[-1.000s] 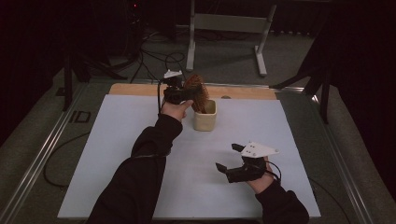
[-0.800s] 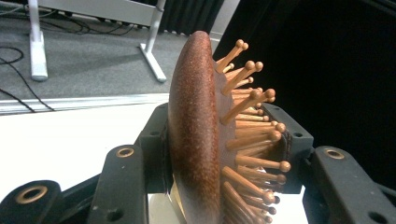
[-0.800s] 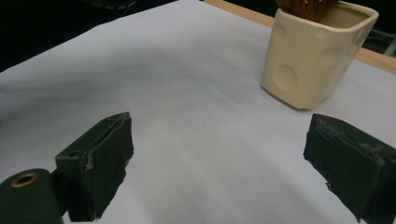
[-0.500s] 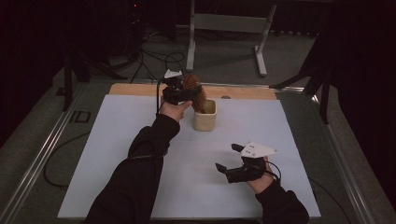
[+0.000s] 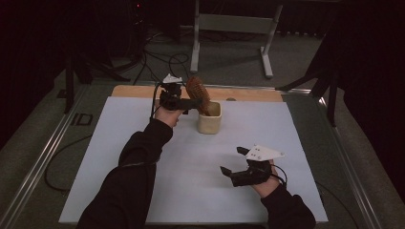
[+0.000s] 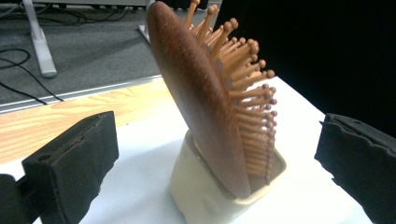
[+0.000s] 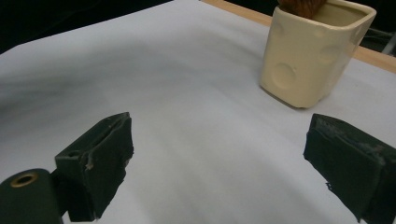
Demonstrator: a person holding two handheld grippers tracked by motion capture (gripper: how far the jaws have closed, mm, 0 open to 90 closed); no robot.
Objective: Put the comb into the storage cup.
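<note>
While one wooden hairbrush [image 6: 205,98] leans, handle hidden, in one cream cup [image 5: 209,118] at the bench's [image 5: 143,143] far middle, we see left tongs [image 5: 188,102] just spreading around it, right tongs [image 5: 235,164] spread nearer.

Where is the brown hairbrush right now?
The hairbrush stands handle-down in the cream cup near the table's far edge in the high view, leaning left between the open jaws of the left hand-held gripper.
</note>
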